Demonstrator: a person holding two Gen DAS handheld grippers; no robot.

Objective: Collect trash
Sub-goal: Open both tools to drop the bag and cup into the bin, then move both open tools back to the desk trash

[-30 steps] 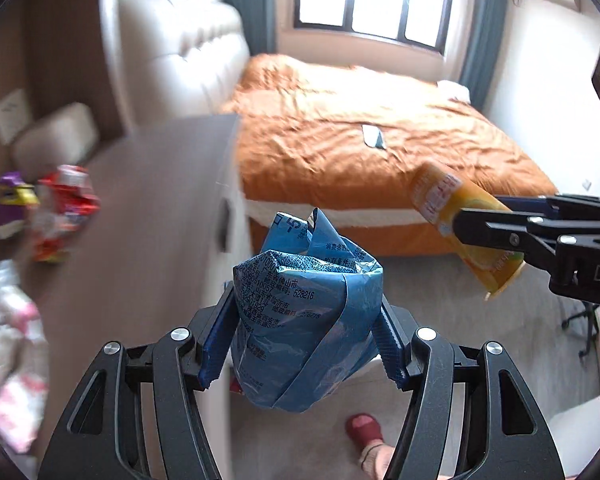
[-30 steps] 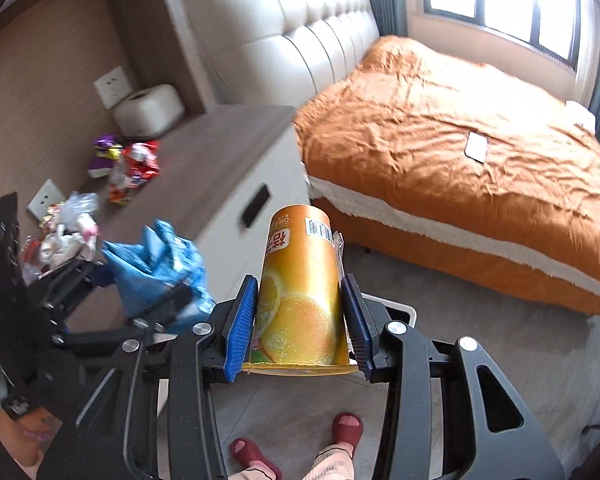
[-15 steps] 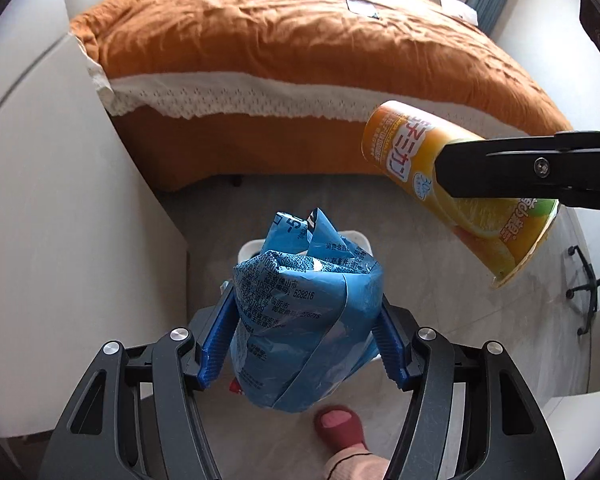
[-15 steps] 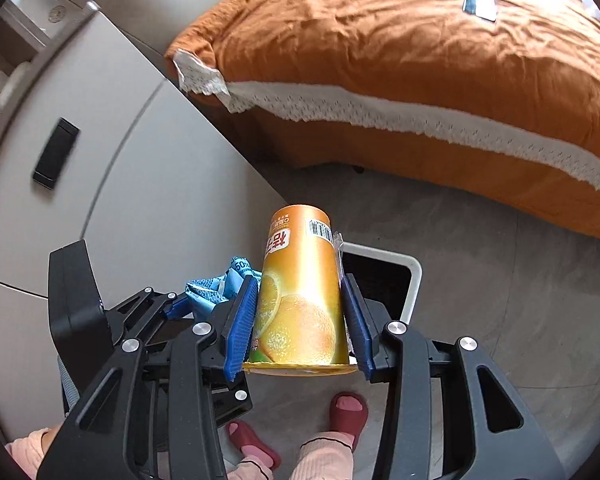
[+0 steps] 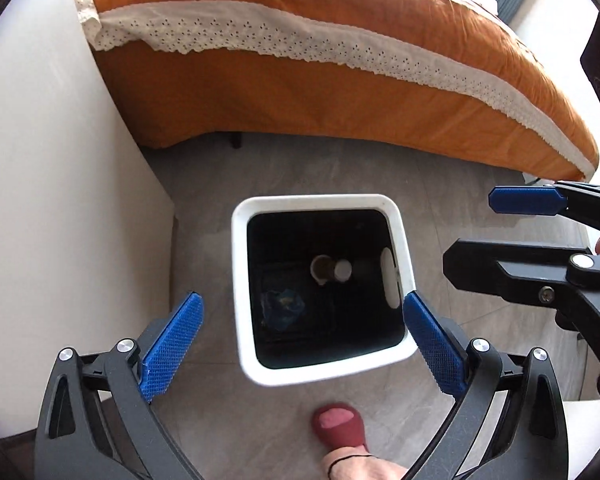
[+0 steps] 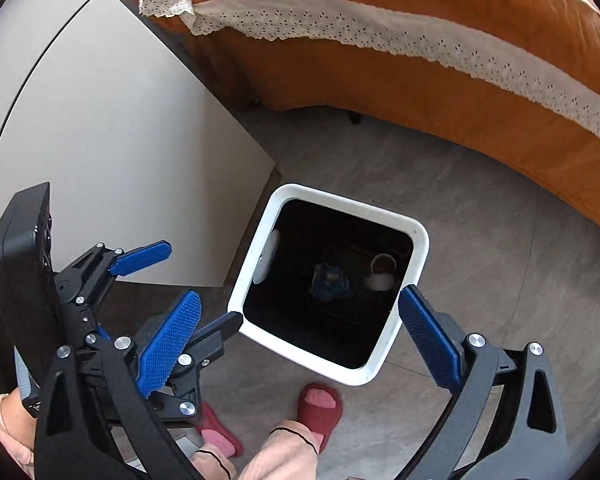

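Trash bin [image 5: 244, 280], white-rimmed with a dark inside, standing on the grey floor [image 5: 300, 168], just beside the corner of the white cabinet [image 5: 52, 200] and near the foot of the orange bed [image 5: 300, 92]. Deep at the bin's bottom: crumpled blue bag [image 5: 282, 306] towards the cabinet side, tube [image 5: 331, 270] lying beside it, open end and pale cap showing. Left gripper [image 5: 302, 332] held above the bin, blue pads [image 5: 172, 354] spread wide, nothing between them, one to either side of the rim. Right gripper [image 6: 300, 334] likewise above the bin, jaws apart and empty, pads straddling the near corner of the rim. From the left wrist view, right gripper visible at the right edge, fingers parted. Red slippers [image 6: 320, 404] on the floor just below the bin's near edge. White lace trim [image 6: 380, 36] hanging along the bed's side.
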